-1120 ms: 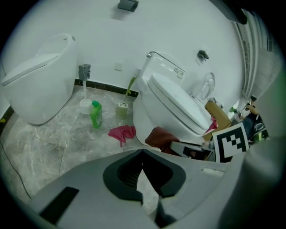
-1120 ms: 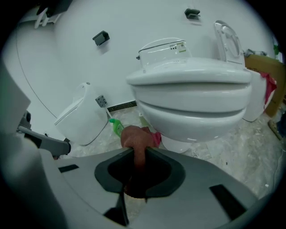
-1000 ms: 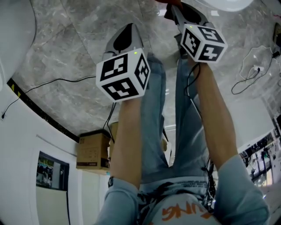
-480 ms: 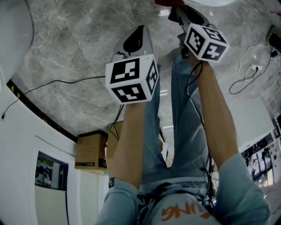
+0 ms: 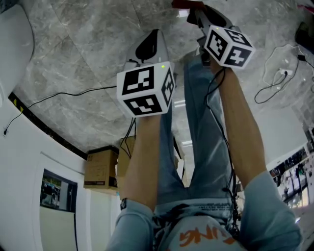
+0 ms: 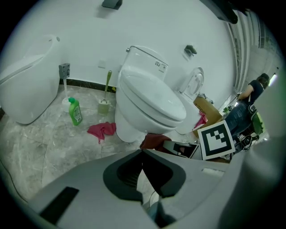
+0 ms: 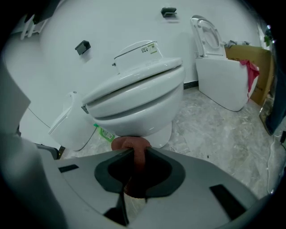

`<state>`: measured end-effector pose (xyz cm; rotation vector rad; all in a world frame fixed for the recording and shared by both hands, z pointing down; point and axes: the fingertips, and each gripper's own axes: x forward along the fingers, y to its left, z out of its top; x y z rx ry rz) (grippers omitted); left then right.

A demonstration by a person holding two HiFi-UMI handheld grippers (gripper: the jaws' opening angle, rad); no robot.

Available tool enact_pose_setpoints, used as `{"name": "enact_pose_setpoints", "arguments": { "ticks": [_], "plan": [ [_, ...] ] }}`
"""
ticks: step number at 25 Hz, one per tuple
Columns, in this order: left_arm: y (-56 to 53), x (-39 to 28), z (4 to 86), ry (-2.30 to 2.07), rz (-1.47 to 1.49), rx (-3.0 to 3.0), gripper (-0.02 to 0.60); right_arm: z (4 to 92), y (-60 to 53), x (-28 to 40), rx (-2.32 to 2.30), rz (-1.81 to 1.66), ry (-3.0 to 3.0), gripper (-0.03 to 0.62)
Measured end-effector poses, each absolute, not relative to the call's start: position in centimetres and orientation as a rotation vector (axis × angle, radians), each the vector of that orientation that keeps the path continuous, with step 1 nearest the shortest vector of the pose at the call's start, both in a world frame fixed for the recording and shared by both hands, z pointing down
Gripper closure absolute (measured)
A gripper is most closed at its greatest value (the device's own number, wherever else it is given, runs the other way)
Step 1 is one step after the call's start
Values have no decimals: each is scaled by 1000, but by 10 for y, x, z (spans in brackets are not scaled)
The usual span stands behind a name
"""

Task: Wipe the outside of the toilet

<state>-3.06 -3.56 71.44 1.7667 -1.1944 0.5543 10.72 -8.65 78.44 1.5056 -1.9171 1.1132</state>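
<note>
white toilet (image 6: 149, 100) in mid room on grey marble floor (image 6: 35, 147), lid down, tank against white wall. right gripper (image 7: 134, 153) low at the bowl's front, fingers clenched on a dark red cloth (image 7: 130, 144); cloth bunched just under the bowl's front curve by the base, contact with the porcelain hard to confirm. from left gripper view, same cloth (image 6: 154, 140) right beside the toilet foot, right gripper's marker cube (image 6: 216, 139) behind it. left gripper (image 6: 143, 153) held back from the toilet, fingers pressed together, nothing between them. on head view both grippers out ahead over the floor, left gripper (image 5: 149, 39) nearer, right gripper (image 5: 198, 12) further up at frame top. green bottle (image 6: 75, 112), brush (image 6: 105, 99) in holder and pink rag (image 6: 102, 129) on floor left of the toilet. second toilet (image 7: 219, 76) and cardboard box (image 7: 258, 67) off to the right.
</note>
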Motion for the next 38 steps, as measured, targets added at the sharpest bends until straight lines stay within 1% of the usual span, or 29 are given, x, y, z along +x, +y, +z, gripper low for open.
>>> {"name": "enact_pose_setpoints", "arguments": {
  "ticks": [13, 20, 28, 33, 38],
  "plan": [
    [-43, 47, 714, -1208, 563, 1749, 583, 772, -109, 182, 1463, 1067, -1951, 528],
    [-57, 76, 707, -1260, 520, 1742, 583, 764, -131, 208, 1387, 997, -1997, 528],
    [-52, 79, 709, -1292, 465, 1729, 583, 766, -126, 208, 1305, 929, -2017, 528],
    [-20, 56, 725, -1293, 456, 1699, 583, 782, -83, 201, 1336, 993, -1956, 530],
    [0, 32, 747, -1311, 441, 1655, 583, 800, -46, 178, 1299, 1045, -1923, 530]
  ]
}}
